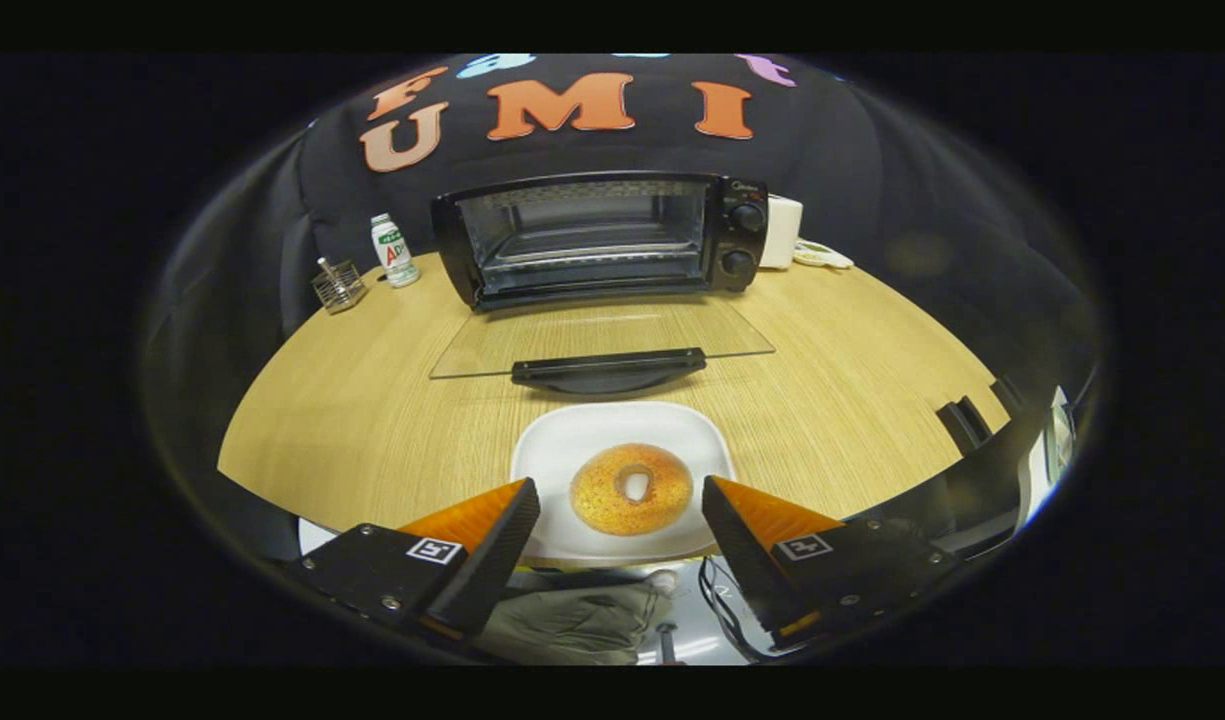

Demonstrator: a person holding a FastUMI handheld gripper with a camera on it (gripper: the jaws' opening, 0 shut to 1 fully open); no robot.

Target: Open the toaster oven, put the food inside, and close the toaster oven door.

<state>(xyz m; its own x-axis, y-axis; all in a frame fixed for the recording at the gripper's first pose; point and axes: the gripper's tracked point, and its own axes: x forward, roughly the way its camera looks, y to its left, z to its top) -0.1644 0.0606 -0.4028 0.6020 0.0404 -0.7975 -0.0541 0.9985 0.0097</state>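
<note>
A golden bagel (pixel 631 488) lies on a white plate (pixel 572 435) near the front edge of the wooden table. My gripper (pixel 620 500) is open, its two fingers standing either side of the bagel without touching it. Beyond the plate the black toaster oven (pixel 597 240) stands at the back of the table. Its glass door (pixel 602 340) is folded down flat toward me, the dark handle (pixel 608 367) just ahead of the plate. The oven's inside with its wire rack is in plain sight.
A small bottle (pixel 394 250) and a wire holder (pixel 338 285) stand left of the oven. A white box (pixel 782 232) and a cable sit to its right. Dark clamps (pixel 962 422) grip the table's right edge. Bare wood (pixel 352 400) lies left and right of the plate.
</note>
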